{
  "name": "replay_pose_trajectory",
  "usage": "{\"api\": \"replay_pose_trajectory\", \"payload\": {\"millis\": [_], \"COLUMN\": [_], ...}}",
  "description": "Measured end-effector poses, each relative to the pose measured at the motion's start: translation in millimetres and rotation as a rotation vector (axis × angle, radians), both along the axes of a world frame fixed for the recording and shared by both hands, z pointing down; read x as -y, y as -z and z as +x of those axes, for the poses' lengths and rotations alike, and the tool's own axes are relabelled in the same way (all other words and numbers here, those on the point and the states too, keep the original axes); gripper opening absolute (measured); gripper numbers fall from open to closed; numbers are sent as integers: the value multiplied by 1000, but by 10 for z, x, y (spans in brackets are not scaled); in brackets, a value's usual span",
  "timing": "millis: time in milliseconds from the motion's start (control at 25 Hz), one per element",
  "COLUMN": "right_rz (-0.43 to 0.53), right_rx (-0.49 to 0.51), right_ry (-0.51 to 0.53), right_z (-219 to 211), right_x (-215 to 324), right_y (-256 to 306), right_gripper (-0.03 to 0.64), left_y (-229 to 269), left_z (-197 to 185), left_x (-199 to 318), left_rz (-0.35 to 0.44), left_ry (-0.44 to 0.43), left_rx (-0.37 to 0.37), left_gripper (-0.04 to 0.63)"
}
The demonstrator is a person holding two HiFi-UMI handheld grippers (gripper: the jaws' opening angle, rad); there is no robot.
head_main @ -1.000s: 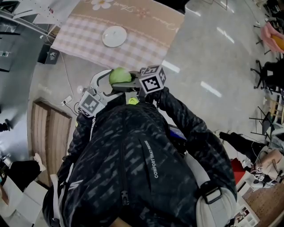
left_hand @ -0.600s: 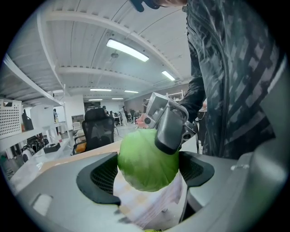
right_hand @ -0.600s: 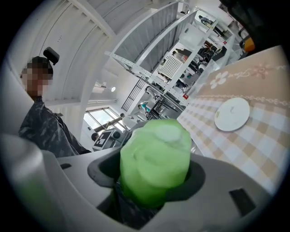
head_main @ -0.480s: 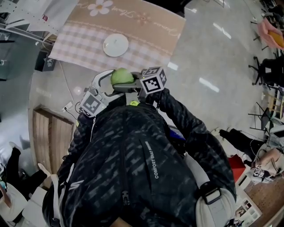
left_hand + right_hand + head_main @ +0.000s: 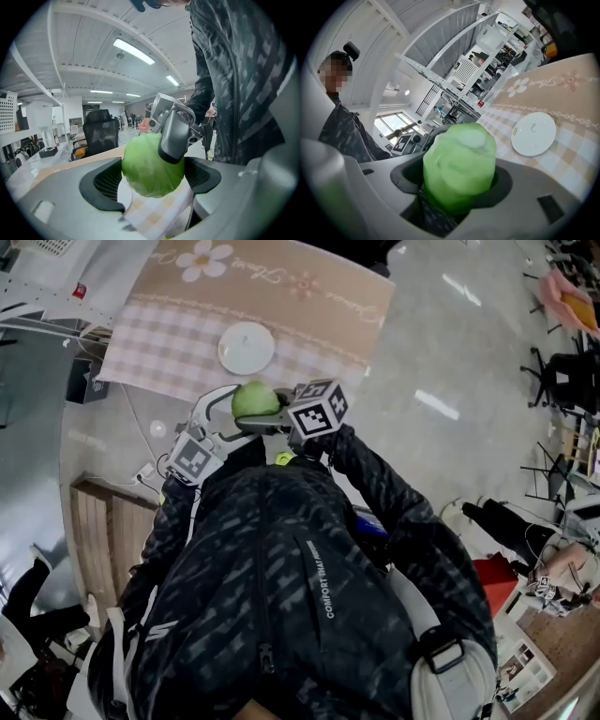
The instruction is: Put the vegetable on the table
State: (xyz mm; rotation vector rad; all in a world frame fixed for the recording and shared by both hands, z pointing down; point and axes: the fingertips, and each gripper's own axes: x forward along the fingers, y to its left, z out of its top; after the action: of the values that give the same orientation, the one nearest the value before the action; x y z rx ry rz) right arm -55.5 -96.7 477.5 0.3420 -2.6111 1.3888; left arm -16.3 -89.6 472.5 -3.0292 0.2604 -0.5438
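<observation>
While the grey glossy floor (image 5: 441, 362) takes the most room in the head view, the person's dark patterned jacket (image 5: 281, 596) covers the lower part, from 4 to 8 o'clock. At 12 o'clock stands the table (image 5: 319, 296), under a beige cloth with pink checks and a printed flower.

Both arms reach toward the near edge of the table. The left gripper (image 5: 151, 180) comes in from 8 o'clock. Its jaws stand wide apart around a green cabbage (image 5: 255, 399), and its black pads lie against the two sides of the cabbage. The right gripper (image 5: 457, 183) comes in from 3 o'clock, across the left one. Its jaws have just been opening wider, yet the cabbage is between them and fills the gap from pad to pad, so both tools hold it together.

A white round plate (image 5: 247, 348) lies on the checked part of the cloth, at 12 o'clock from the cabbage and near to it. The cabbage itself hangs in the air at the near edge of the table, and its pale cut end faces the right gripper view.
</observation>
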Motion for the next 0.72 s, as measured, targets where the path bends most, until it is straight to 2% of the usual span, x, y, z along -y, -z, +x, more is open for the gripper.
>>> {"api": "replay_pose_trajectory", "payload": {"millis": [360,720], "right_rz": [-19,-59], "right_rx": [-57,-64], "right_ry": [-76,-142], "right_z": [13,45], "right_x": [344,559], "right_y": [-188,-315], "right_gripper": [307,330], "left_y": [-131,-213], "left_z": [-59,-107], "left_x": [310,509], "left_rz": [-22,-38], "left_ry": [-12,-13], "left_rx": [-6,-14], "left_gripper": [400,394]}}
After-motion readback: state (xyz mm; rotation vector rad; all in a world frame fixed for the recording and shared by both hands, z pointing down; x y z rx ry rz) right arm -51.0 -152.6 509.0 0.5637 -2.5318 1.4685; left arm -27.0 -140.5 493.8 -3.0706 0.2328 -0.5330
